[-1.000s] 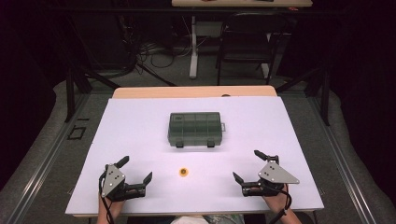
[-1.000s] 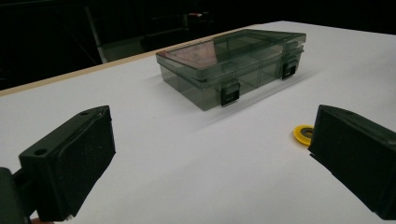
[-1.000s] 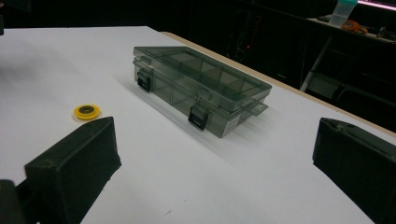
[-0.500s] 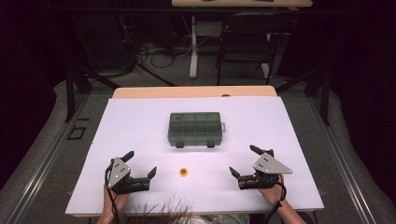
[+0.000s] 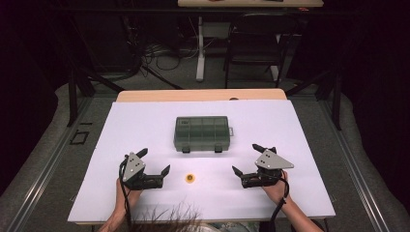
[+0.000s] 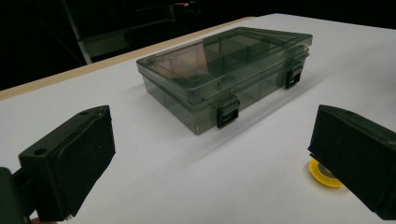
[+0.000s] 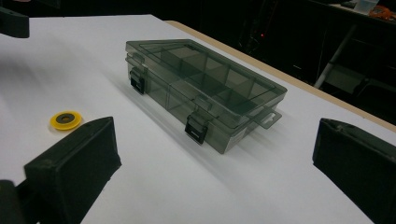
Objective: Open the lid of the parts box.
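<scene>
Setting: dark room, white-covered table [image 5: 145,121].
High view: left hand-held gripper [image 5: 153,167] and right hand-held gripper [image 5: 247,159], both spread wide and empty; small yellow plastic disc [image 5: 190,178] lies between them.
Left gripper view: closed smoky-grey clear plastic compartment box [image 6: 224,74] ahead, black latches facing.
Right gripper view: disc likely light, stiff, low; pinch its rim.

The left gripper [image 5: 153,162], black with a grey three-cornered plate on top, is held low in the person's left hand [image 5: 126,195], jaws spread wide and empty. The matching right gripper [image 5: 247,159], gripped by the right hand [image 5: 275,189], stands well apart from it, jaws likewise wide and empty.
</scene>
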{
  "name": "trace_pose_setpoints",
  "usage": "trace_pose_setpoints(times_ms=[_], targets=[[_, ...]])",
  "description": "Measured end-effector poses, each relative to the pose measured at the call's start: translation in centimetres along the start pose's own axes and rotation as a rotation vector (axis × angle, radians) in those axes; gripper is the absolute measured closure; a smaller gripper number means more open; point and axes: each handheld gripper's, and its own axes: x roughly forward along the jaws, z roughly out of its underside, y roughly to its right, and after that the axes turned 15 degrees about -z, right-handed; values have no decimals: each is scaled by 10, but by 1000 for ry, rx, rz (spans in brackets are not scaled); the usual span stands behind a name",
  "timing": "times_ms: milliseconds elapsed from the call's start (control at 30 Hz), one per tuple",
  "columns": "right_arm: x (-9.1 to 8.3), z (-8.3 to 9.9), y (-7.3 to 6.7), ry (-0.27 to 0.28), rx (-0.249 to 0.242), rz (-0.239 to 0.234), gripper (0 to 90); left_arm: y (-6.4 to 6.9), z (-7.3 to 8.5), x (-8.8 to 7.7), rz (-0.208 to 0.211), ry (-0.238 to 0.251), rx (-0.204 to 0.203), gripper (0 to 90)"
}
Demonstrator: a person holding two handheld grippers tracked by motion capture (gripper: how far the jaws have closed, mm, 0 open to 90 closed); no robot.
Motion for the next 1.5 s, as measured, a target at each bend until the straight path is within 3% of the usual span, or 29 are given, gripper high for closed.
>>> trace_pose_setpoints(times_ms=[633,1267,1500], targets=[[27,-11,24,-31,37,-44,0,0,-19,34,48,-54,42,1],[52,-19,45,-130,62,-109,0,0,-32,63,122,-127,121,1],[62,-20,50,-163,62,-131,0,-1,-34,73,153,-153,131,2]])
